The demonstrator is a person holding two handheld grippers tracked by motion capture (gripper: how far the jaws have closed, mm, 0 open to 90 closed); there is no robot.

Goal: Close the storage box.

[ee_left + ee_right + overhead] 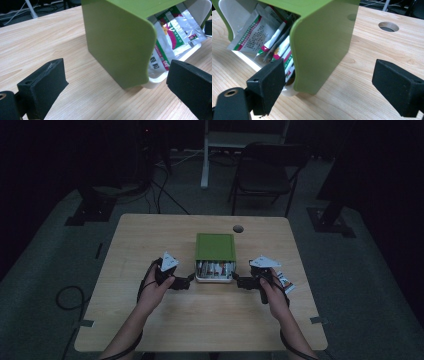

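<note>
High view, worktop: a pale wooden worktop [150,320] is seen from above, with a round hole [238,228] near its far edge.
High view, box: a green box [215,246] is set near the middle of the worktop, with a white tray [214,278] of sachets drawn out from its near end.
High view, left gripper: the left gripper [190,279] is held low at the tray's left corner, the forearm brought in from the bottom edge and angled inward.
High view, right gripper: the right gripper [236,279] is held at the tray's right corner (a loose sachet [285,283] lies just beside the hand), the forearm angled inward likewise.
Left gripper view, fingers: the two black fingers [42,87] are held wide apart, nothing clamped; the green box [117,42] stands between and beyond them, close to the right one.
Left gripper view, contents: printed sachets [175,32] are seen in the white tray [160,81] under the green shell.
Right gripper view, fingers: the fingers [268,83] are spread apart and empty, with the box corner [322,47] between them.
Right gripper view, contents: sachets [252,37] are packed in the tray, just beyond the left finger.
</note>
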